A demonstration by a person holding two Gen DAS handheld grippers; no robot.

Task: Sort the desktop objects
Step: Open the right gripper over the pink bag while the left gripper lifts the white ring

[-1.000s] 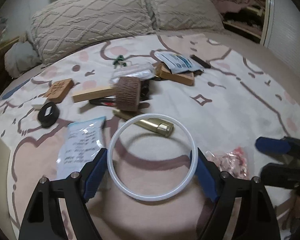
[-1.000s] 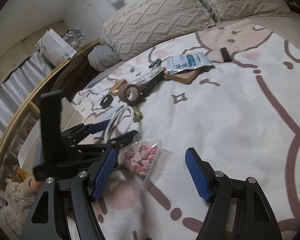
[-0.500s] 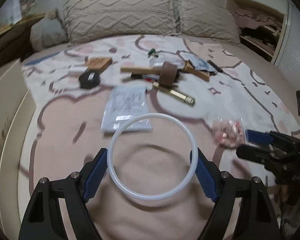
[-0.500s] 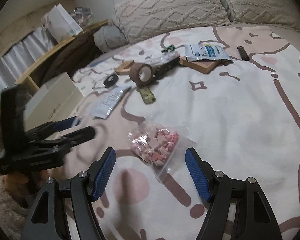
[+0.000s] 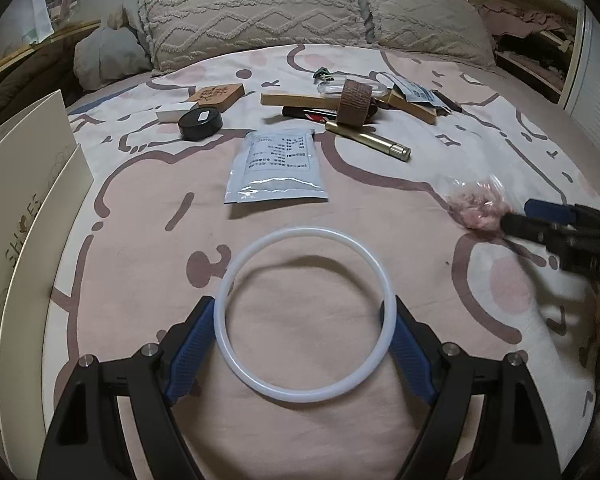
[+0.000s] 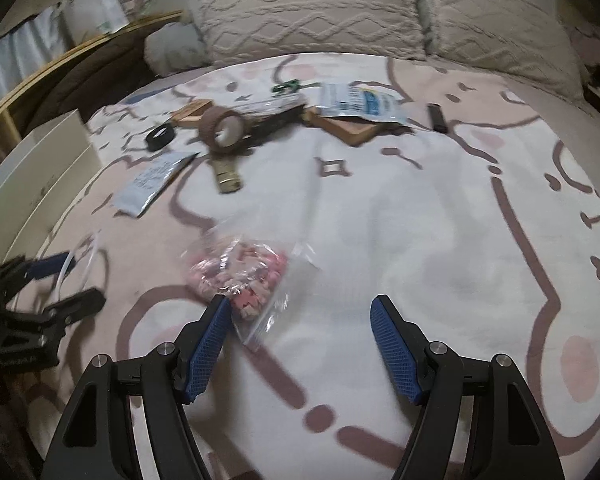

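Observation:
A white ring point(image 5: 305, 233) sits across the blue pads of my left gripper point(image 5: 302, 308), which is shut on it just above the pink patterned bedspread point(image 5: 140, 264). Ahead of the ring lies a silver sachet point(image 5: 276, 164). A clear bag of pink pieces point(image 6: 240, 276) lies on the bedspread right in front of my right gripper point(image 6: 300, 302), by its left fingertip. That gripper is open with nothing between its pads. In the left wrist view the bag point(image 5: 476, 208) shows at the right, at the right gripper's tips point(image 5: 540, 216).
Further back lie a brass tube point(image 5: 368, 140), a brown tape roll point(image 5: 354, 102), a black round tin point(image 5: 200, 122), wooden blocks point(image 5: 216, 94) and a blue-printed pouch point(image 6: 360, 102). A white box point(image 5: 24, 200) stands at the left edge. Pillows point(image 5: 252, 12) line the back.
My left gripper has drawn back and left from the pile with the ring still in it. The right gripper's view has turned, and the bag now lies by its left fingertip.

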